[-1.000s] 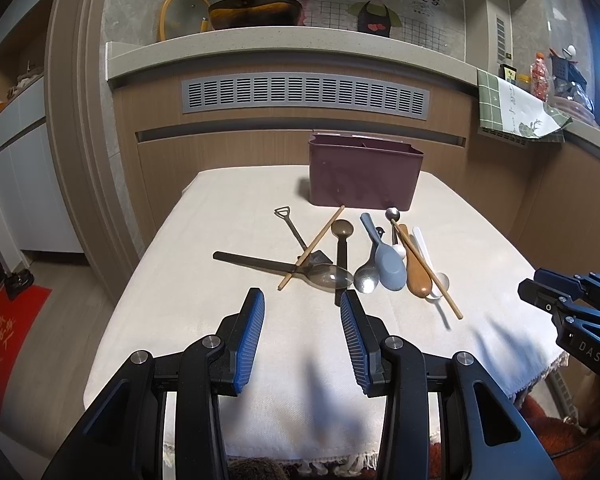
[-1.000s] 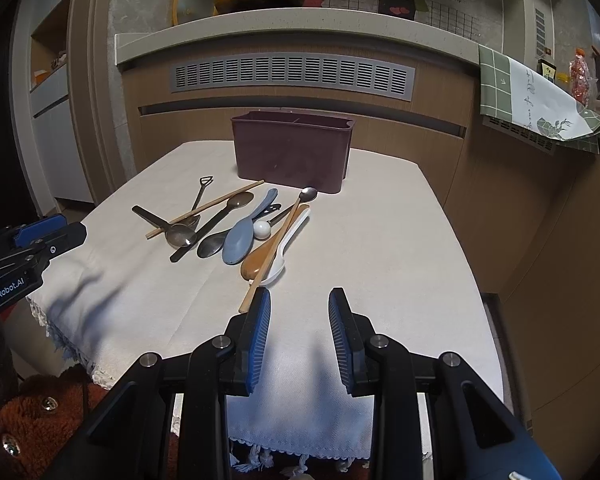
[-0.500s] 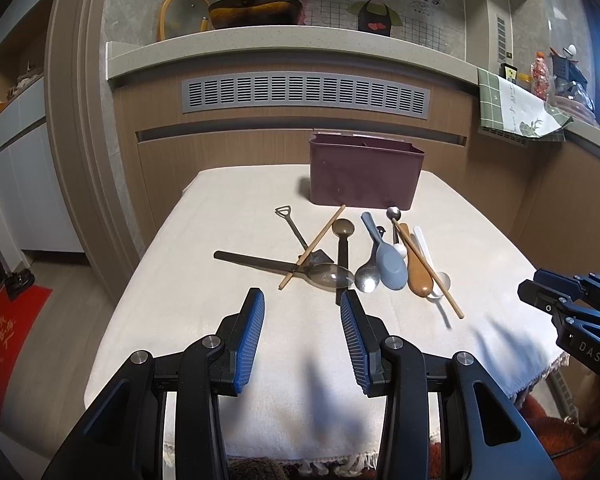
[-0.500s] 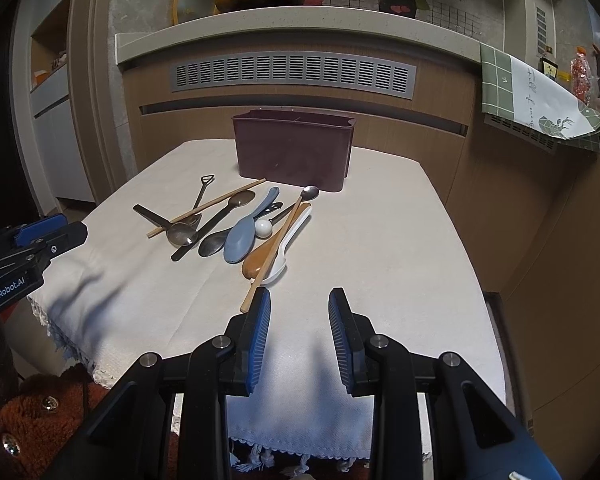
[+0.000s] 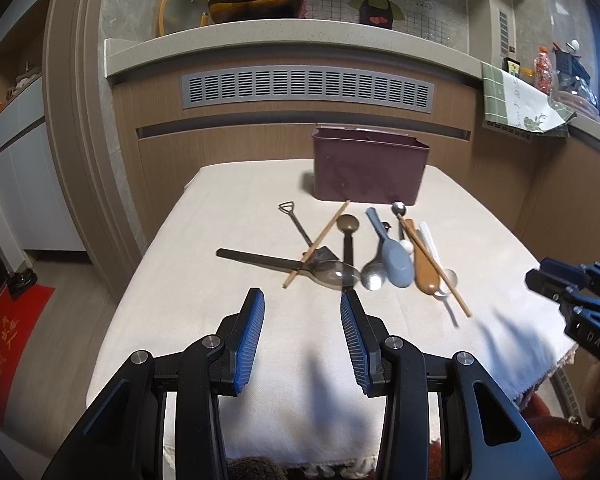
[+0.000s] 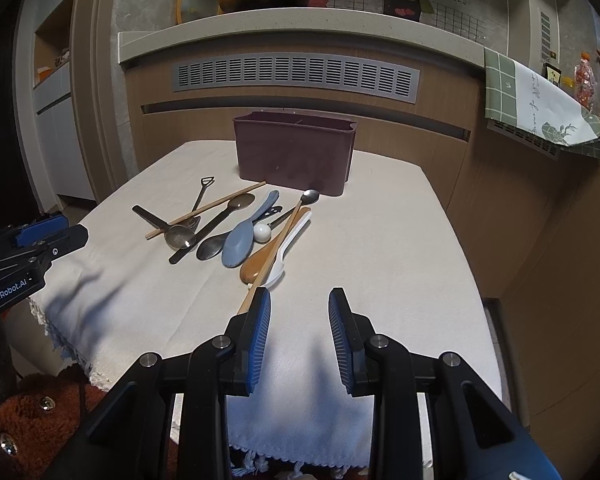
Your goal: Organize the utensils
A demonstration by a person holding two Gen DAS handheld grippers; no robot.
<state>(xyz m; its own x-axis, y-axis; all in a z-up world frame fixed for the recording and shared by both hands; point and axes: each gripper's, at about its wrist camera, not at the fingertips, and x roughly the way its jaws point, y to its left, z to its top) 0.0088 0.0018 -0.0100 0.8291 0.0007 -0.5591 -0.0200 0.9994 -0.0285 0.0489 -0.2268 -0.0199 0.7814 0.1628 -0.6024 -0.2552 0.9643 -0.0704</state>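
Both grippers hang released and empty over the near edge of the table: the left gripper (image 5: 302, 308) toward its near left corner, the right gripper (image 6: 298, 306) toward the near right, jaws spread with nothing between them. The table's cream cloth (image 6: 380, 240) carries everything. At its far edge stands the dark maroon plastic utensil box (image 6: 296, 152), open-topped with a divider showing at the rim. Between box and grippers lies the scattered pile: a pale blue plastic rice paddle (image 6: 242, 238) in the middle, a brown wooden spoon (image 6: 260, 264) beside a white plastic spoon (image 6: 290, 246), a black-handled metal spoon (image 5: 284, 262) toward the left edge, and two thin wooden chopsticks (image 5: 318, 242) crossing the others. Nothing is in the box yet, judging by its rim. The likely first pick is whatever lies on top; taking a chopstick by its free near end, lifted before swinging, should avoid dragging the spoons beneath
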